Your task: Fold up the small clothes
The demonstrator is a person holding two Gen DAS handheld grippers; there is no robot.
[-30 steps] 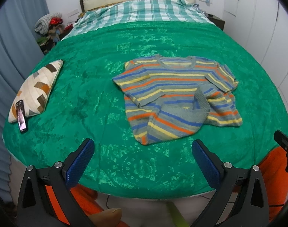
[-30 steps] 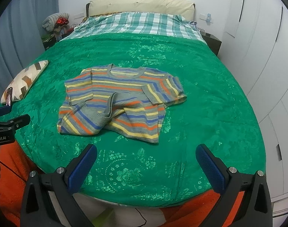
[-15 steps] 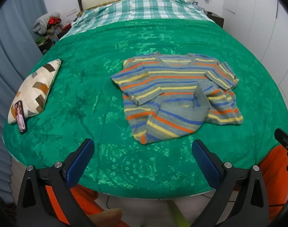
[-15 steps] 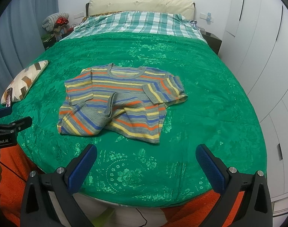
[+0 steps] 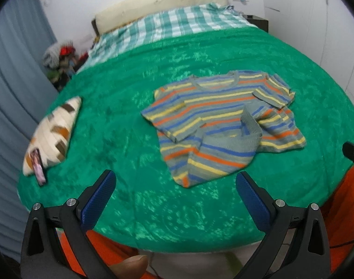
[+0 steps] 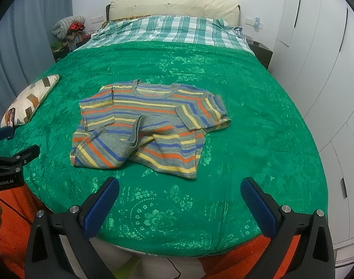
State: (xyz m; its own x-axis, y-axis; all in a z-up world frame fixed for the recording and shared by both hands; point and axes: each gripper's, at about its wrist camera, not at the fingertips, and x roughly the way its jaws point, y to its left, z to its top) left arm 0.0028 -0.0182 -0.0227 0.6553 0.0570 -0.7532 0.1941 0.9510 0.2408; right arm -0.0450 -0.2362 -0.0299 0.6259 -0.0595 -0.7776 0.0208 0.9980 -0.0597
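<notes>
Striped sweater [image 6: 149, 125] lies rumpled at frame centre on the green bedspread [image 6: 258, 116].
Sleeves folded inward, hem bunched up. Left gripper [image 5: 174, 183] and right gripper [image 6: 179, 190] both hang released, apart from it; patterned cushion [image 6: 30, 98] at left edge.

We see a bed spread with a shiny green floral-patterned blanket [image 6: 246, 116] and a green-and-white checked sheet [image 6: 172, 30] near the cream padded headboard [image 6: 172, 5]. A white cushion with brown patches [image 6: 30, 100] lies at the blanket's left edge, a phone [image 6: 10, 117] propped against it.
</notes>
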